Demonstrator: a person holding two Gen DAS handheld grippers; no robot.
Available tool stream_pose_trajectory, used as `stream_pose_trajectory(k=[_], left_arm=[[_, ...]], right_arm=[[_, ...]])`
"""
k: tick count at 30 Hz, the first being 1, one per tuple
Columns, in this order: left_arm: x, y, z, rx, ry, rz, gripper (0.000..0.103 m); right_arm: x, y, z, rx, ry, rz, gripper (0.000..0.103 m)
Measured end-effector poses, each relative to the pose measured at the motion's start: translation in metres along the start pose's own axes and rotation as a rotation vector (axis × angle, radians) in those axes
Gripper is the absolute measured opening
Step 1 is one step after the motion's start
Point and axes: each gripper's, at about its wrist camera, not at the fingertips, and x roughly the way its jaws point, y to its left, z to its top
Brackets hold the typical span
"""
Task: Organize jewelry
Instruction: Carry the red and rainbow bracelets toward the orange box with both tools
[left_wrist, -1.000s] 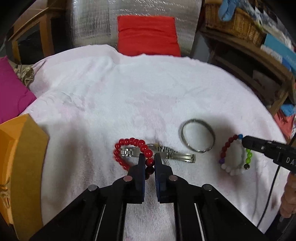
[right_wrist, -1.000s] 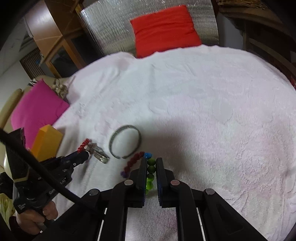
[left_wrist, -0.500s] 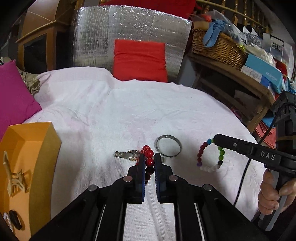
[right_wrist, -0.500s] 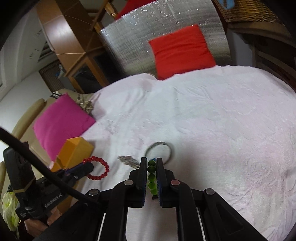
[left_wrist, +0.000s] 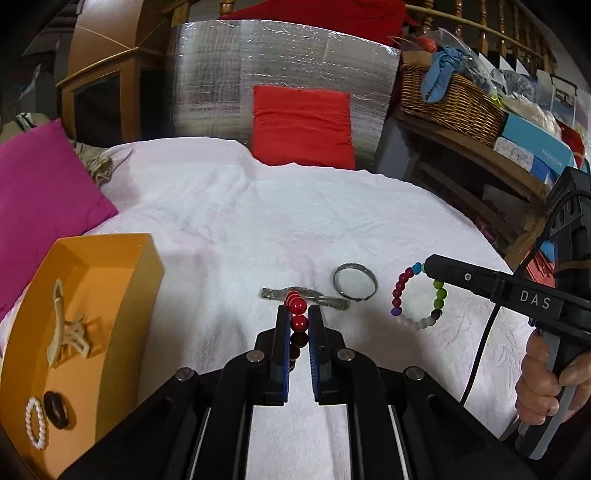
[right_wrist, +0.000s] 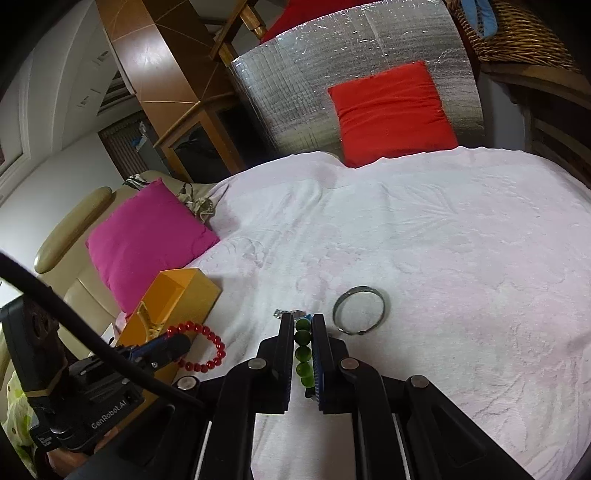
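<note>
My left gripper (left_wrist: 298, 314) is shut on a red bead bracelet (left_wrist: 298, 323) and holds it above the white towel; the bracelet also shows hanging from it in the right wrist view (right_wrist: 207, 349). My right gripper (right_wrist: 303, 323) is shut on a multicolour bead bracelet (right_wrist: 303, 350), which hangs in the air in the left wrist view (left_wrist: 417, 295). A silver bangle (left_wrist: 354, 286) and a metal watch band (left_wrist: 314, 297) lie on the towel. An orange box (left_wrist: 122, 295) at the left holds a cream hair claw (left_wrist: 68, 328), a white bead ring and a dark ring.
A pink cushion (left_wrist: 40, 206) lies behind the orange box. A red cushion (left_wrist: 301, 125) leans on a silver foil panel at the back. A wooden shelf with a wicker basket (left_wrist: 450, 103) stands at the right. The white towel (right_wrist: 424, 236) covers the round surface.
Both grippers have lifted their bracelets off the towel. The red bracelet came off the watch band, and the orange box has come into view at the left.
</note>
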Motion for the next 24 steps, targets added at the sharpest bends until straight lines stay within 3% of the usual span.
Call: stream_pose_trajectory(k=[12,24], left_arm=[[-0.043,0.029,-0.031,-0.069,-0.041,0.030,0.009],[-0.105,0.118,-0.045,-0.256,-0.173,0.116,0.009]], right_arm=[[0.009,0.041,-0.008,-0.052,0.015,0.061,0.010],[0.022,0.081,-0.020,-0.117,0.036,0.091,0.010]])
